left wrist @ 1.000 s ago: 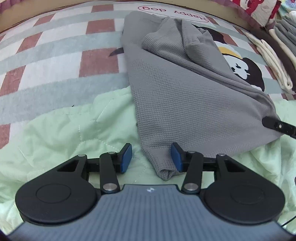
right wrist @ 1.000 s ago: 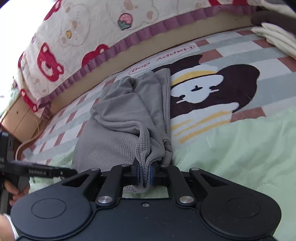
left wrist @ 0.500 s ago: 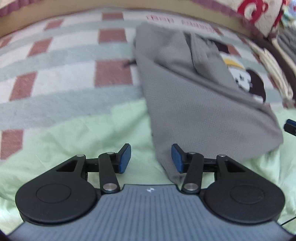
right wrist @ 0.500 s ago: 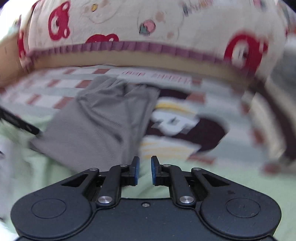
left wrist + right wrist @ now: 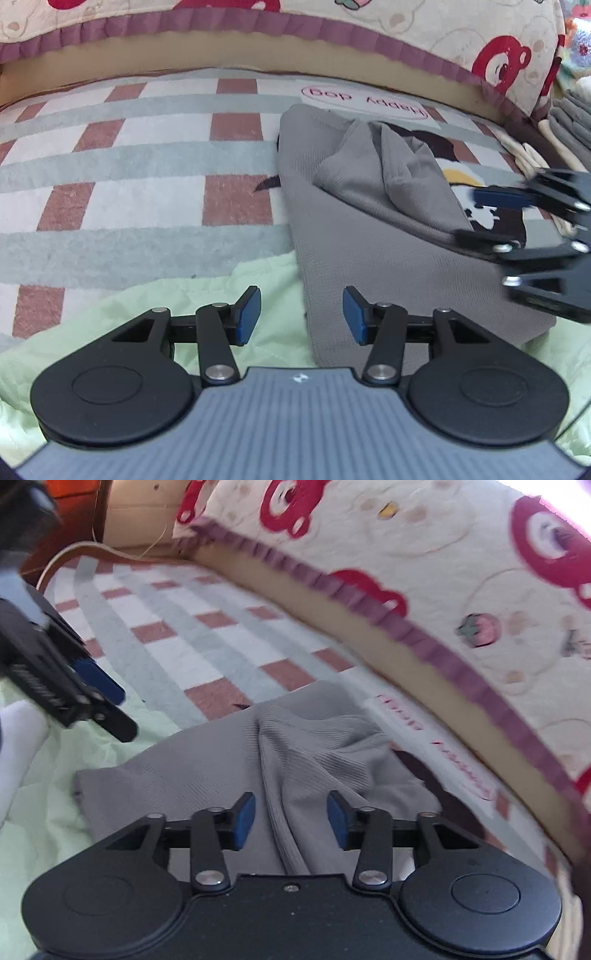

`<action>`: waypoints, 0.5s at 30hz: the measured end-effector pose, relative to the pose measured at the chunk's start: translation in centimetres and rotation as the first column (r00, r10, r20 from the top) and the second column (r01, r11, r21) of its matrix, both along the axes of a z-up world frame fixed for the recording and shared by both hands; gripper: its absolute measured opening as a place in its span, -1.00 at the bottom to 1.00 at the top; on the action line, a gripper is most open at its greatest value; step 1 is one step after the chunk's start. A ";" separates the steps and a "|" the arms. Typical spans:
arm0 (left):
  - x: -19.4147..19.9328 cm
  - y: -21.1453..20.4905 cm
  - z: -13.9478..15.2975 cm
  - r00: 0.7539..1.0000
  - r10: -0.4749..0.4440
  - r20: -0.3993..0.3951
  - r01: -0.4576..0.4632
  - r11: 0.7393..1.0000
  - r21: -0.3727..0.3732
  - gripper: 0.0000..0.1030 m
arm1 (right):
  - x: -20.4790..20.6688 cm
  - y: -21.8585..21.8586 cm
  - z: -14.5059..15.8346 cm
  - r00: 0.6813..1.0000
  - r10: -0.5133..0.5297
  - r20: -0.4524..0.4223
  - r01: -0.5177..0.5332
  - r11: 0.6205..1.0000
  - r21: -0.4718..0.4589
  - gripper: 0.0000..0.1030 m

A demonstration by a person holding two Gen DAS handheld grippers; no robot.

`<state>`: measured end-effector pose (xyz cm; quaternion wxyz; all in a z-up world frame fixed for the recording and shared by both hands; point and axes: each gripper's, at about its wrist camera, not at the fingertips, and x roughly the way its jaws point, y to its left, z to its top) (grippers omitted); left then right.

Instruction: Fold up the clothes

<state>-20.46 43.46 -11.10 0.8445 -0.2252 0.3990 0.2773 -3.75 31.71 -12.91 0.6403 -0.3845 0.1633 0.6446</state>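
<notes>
A: Where does the gray garment (image 5: 388,251) lie?

B: On the checked blanket (image 5: 147,166), long axis running near to far, a bunched fold at its far right.

A: And the claws?

B: Both spread wide, holding nothing. The right gripper (image 5: 291,818) hangs over that fold, nearer it; the left gripper (image 5: 301,314) straddles the near left edge.

A: Any difference between views?

B: Only the left view shows folded clothes (image 5: 569,118) stacked far right.

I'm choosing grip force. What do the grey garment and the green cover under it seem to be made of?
Grey garment: looks like a soft knit, probably cotton-blend, matte; a fine waffle or rib texture shows and it slumps in loose folds. Green cover: seems a thin quilted fabric, matte; stitched lines and puffy wrinkles show. The fibre of either cannot be told.
</notes>
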 end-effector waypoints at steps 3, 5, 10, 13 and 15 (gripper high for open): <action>0.0 0.3 0.1 1.000 0.006 0.017 -0.006 1.000 0.005 -0.06 | 0.4 3.3 -1.7 1.000 0.011 0.009 -0.011 0.998 -0.060 0.08; 0.2 0.6 0.2 1.000 0.007 0.016 -0.008 1.000 0.014 -0.05 | 0.3 4.6 -2.9 1.000 0.004 0.002 -0.004 0.997 -0.071 0.08; 0.8 1.5 0.5 1.000 0.000 -0.029 0.002 0.998 0.058 -0.05 | 4.1 4.0 -0.9 0.967 -0.145 -0.211 0.163 0.984 0.068 -0.81; 0.6 2.2 0.3 1.000 -0.002 -0.031 0.004 0.999 0.051 -0.04 | 9.2 1.0 1.6 0.867 -0.278 -0.413 0.369 0.916 0.159 -0.81; 0.8 2.5 -0.1 0.999 -0.006 -0.036 0.007 0.999 0.046 -0.04 | 12.6 -0.6 1.3 0.798 -0.333 -0.502 0.460 0.875 0.151 -0.78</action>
